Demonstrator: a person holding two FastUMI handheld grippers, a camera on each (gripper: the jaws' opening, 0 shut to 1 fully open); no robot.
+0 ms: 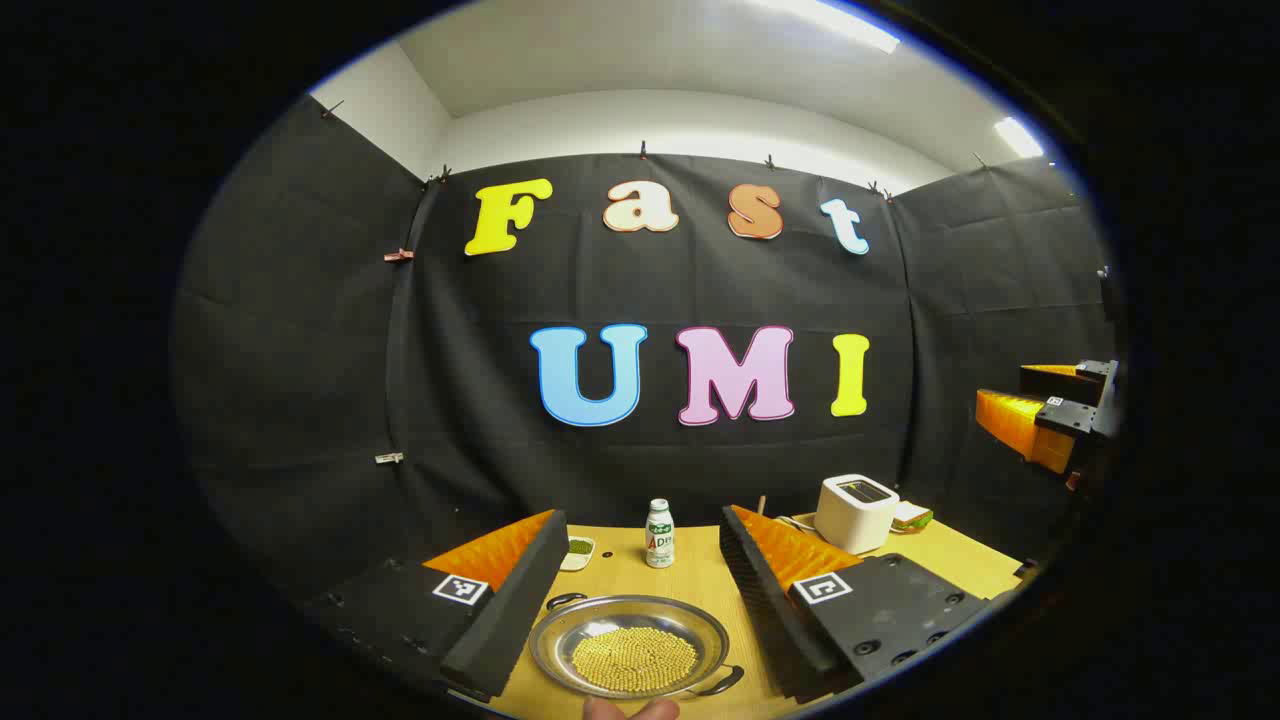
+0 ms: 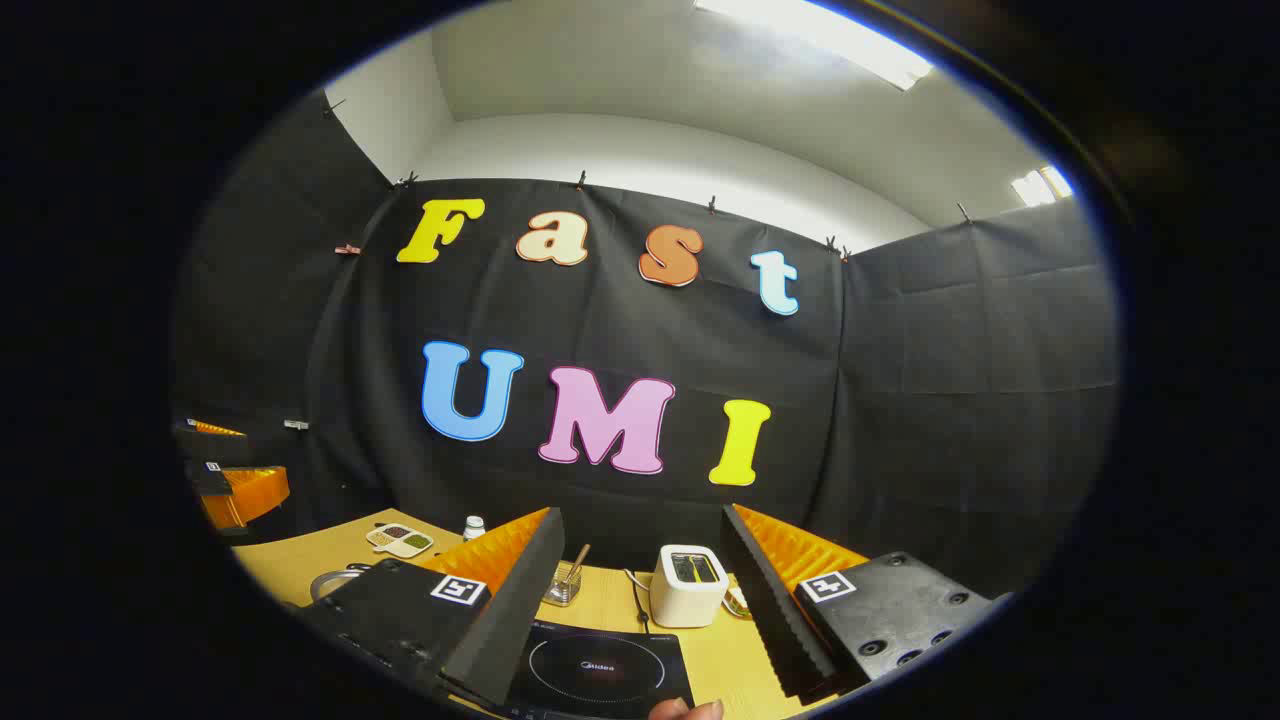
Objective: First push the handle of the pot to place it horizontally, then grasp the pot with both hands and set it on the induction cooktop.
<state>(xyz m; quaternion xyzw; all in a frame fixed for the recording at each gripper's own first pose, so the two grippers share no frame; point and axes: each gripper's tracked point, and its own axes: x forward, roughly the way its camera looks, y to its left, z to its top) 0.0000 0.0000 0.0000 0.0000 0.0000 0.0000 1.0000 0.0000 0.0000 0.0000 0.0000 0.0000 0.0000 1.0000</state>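
The left gripper is hovering above the wooden table with its two fingers spread wide and gripping nothing. Between them, below, a shallow round metal pot is sitting on the table; it is holding a heap of small yellow beads, and dark loop handles are showing at its far-left and near-right rim. A fingertip is showing at the bottom edge of the left gripper view. Beyond the pot, a small white bottle with a green label is standing upright, with a small dish of green grains to its left. Past the right finger, a white toaster is standing near the far edge. The other gripper is hanging at the far right.

The right gripper is likewise held wide open and empty, above a black induction cooktop lying flat on the table. Behind the cooktop, a clear glass jar holding sticks and the toaster are standing side by side. A divided white dish of grains is lying far left.
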